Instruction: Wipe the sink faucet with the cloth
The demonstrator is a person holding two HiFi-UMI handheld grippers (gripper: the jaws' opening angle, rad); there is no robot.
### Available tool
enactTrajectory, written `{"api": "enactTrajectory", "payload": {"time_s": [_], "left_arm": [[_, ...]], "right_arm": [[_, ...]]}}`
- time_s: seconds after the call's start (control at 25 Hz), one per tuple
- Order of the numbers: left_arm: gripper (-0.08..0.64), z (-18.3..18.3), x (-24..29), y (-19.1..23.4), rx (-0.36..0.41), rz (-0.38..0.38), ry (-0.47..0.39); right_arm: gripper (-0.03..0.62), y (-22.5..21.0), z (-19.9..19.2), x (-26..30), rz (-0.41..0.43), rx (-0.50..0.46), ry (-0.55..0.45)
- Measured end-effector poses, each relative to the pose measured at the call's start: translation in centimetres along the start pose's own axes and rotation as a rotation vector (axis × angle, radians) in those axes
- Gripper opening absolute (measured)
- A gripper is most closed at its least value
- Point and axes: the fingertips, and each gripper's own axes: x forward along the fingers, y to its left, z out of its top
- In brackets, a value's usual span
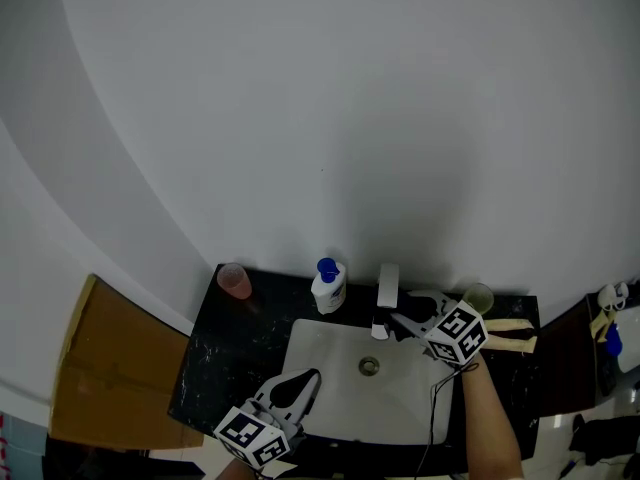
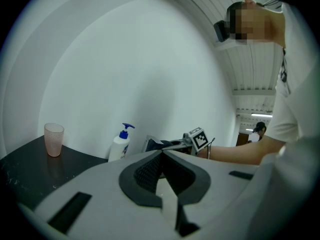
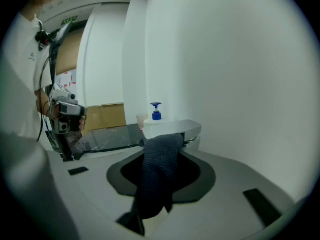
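The white faucet (image 1: 388, 284) stands at the back rim of the white sink (image 1: 330, 393). My right gripper (image 1: 396, 321) is at the faucet's base, shut on a dark cloth (image 3: 159, 170). In the right gripper view the cloth hangs down between the jaws and its top lies against the faucet (image 3: 172, 128). My left gripper (image 1: 308, 380) hovers over the sink's front left corner, shut with nothing in it. The left gripper view looks past its closed tips (image 2: 161, 154) to the faucet (image 2: 150, 143) and the right gripper's marker cube (image 2: 198, 138).
On the black countertop (image 1: 215, 360) a blue-capped soap bottle (image 1: 328, 286) stands just left of the faucet and a pink cup (image 1: 235, 280) sits in the back left corner. A pale cup (image 1: 479, 297) is at the right. Brown cardboard (image 1: 110, 368) lies left of the counter.
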Motion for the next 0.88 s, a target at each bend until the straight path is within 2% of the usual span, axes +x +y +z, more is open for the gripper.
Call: {"api": "enactTrajectory", "payload": {"time_s": [0.12, 0.24, 0.44, 0.56, 0.64, 0.8, 0.88], "left_arm": [[0.000, 0.6, 0.1, 0.0, 0.003, 0.015, 0.006], [0.000, 0.7, 0.1, 0.1, 0.002, 0.017, 0.006], [0.001, 0.3, 0.0, 0.0, -0.001, 0.006, -0.006], [0.000, 0.4, -0.1, 0.1, -0.002, 0.014, -0.006], [0.000, 0.6, -0.2, 0.2, 0.002, 0.017, -0.005], [0.000, 0.6, -0.1, 0.3, 0.002, 0.015, -0.014], [0.001, 1.0, 0.0, 0.3, 0.006, 0.023, -0.007]], "right_arm": [[0.121, 2.8, 0.0, -1.4, 0.071, -0.022, -0.029], [0.121, 3.5, -0.7, -2.0, 0.110, 0.019, -0.024], [0.121, -1.7, -1.1, -0.3, -0.052, 0.031, 0.025], [0.121, -2.5, -0.3, 0.8, -0.063, 0.005, 0.012], [0.121, -1.2, -0.1, 0.4, -0.006, 0.010, -0.016], [0.121, 4.0, -0.1, -1.7, 0.197, 0.052, -0.063], [0.121, 3.9, -0.8, -1.9, 0.185, 0.060, -0.046]]}}
